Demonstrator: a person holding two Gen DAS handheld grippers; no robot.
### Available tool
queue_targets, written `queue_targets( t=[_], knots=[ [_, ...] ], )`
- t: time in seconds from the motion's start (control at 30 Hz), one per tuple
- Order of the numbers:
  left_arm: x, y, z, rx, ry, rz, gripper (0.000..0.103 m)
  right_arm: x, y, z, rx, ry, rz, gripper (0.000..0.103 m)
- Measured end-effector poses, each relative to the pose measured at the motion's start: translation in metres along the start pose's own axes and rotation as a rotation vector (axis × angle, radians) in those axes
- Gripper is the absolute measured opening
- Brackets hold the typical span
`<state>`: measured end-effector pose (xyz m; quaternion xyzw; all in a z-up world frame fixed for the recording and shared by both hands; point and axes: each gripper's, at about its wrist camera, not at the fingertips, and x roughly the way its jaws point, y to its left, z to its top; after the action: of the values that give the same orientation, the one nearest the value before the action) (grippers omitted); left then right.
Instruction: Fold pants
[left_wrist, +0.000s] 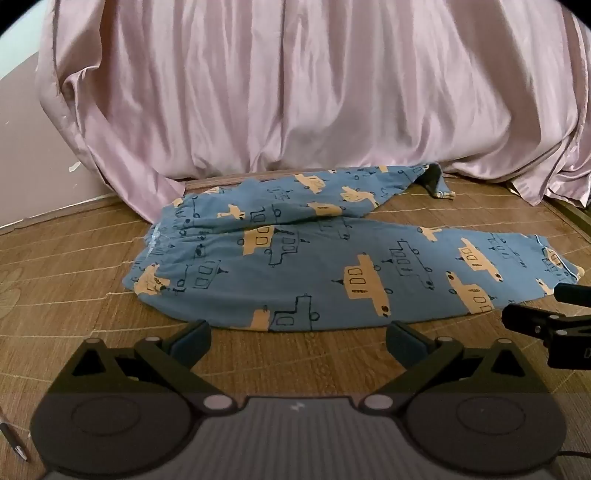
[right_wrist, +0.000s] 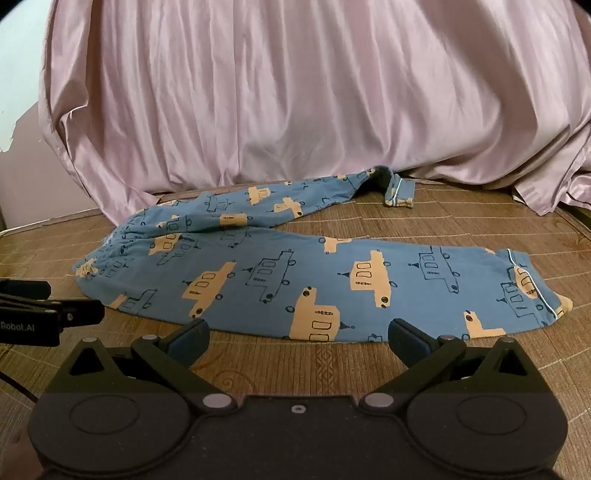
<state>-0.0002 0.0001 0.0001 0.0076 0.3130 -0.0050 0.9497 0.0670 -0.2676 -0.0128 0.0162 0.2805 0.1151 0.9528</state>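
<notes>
Both tongs (left_wrist: 298, 341) (right_wrist: 298, 339) gape, empty, near unfolded pants (left_wrist: 332, 266).

The left gripper (left_wrist: 298, 341) was matte black, with angular linkage arms, blue-grey pads on its fingers (left_wrist: 192, 341), two round grey discs and silver pivot screws; the right gripper (right_wrist: 298, 339) looked alike; white lettering "Robot.AI" marked the left one's side; a thin black cable (right_wrist: 16, 386) trailed beneath.

The pants (right_wrist: 317, 280) are soft matt cotton-like cloth, lightly creased. The mat (right_wrist: 461, 221) beneath them looks like woven bamboo strips with a faint sheen. The pink curtain (right_wrist: 295, 103) behind is glossy, satin-like fabric.
</notes>
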Motion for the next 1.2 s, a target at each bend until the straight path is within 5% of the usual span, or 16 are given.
queue_targets(
  t=[1.2],
  knots=[
    [-0.0008, -0.0004, -0.0008, 0.01, -0.003, 0.002, 0.103, 0.002, -0.0011, -0.0007, 0.0, 0.005, -0.001, 0.103]
  ],
)
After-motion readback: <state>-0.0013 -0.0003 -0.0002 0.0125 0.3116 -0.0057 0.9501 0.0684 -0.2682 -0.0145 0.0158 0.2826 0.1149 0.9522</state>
